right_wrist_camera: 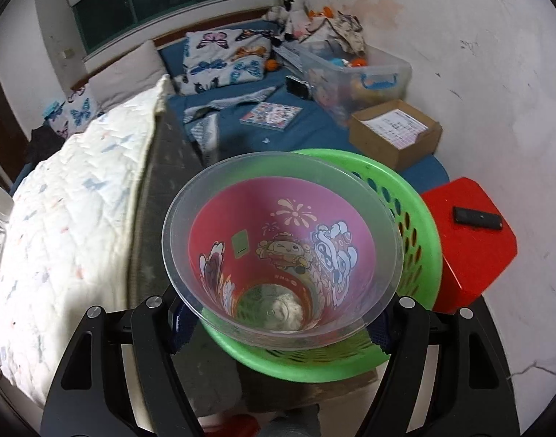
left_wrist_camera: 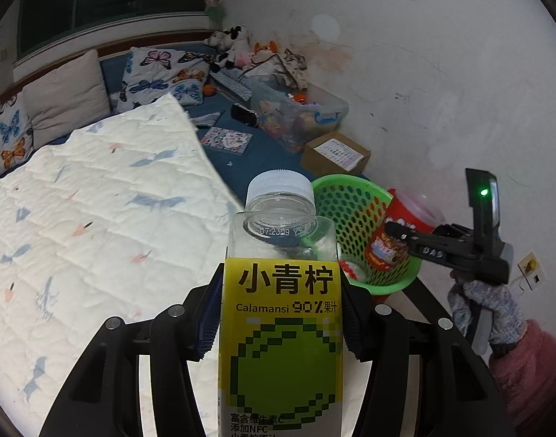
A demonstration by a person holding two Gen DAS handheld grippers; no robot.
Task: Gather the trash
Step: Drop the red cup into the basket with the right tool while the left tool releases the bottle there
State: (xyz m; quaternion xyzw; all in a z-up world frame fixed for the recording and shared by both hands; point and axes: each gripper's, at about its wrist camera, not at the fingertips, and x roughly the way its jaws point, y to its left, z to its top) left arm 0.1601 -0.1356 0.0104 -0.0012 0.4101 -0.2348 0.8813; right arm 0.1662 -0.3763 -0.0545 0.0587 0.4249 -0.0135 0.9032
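Note:
My left gripper (left_wrist_camera: 280,313) is shut on a clear juice bottle (left_wrist_camera: 281,327) with a yellow-green label and white cap, held upright, left of and near the green mesh basket (left_wrist_camera: 354,204). My right gripper (right_wrist_camera: 278,313) is shut on a clear plastic cup (right_wrist_camera: 281,251) with a red cartoon sleeve, held over the green basket (right_wrist_camera: 420,218). From the left wrist view the right gripper (left_wrist_camera: 398,233) holds that cup (left_wrist_camera: 394,244) at the basket's right rim. Something white lies at the basket's bottom (left_wrist_camera: 354,269).
A white quilted blanket (left_wrist_camera: 96,218) covers the bed on the left. A cardboard box (right_wrist_camera: 394,131), a clear storage bin (right_wrist_camera: 354,73) of toys and a booklet (right_wrist_camera: 270,114) lie on the blue sheet behind. A red stool (right_wrist_camera: 467,236) with a black remote (right_wrist_camera: 478,216) stands right of the basket.

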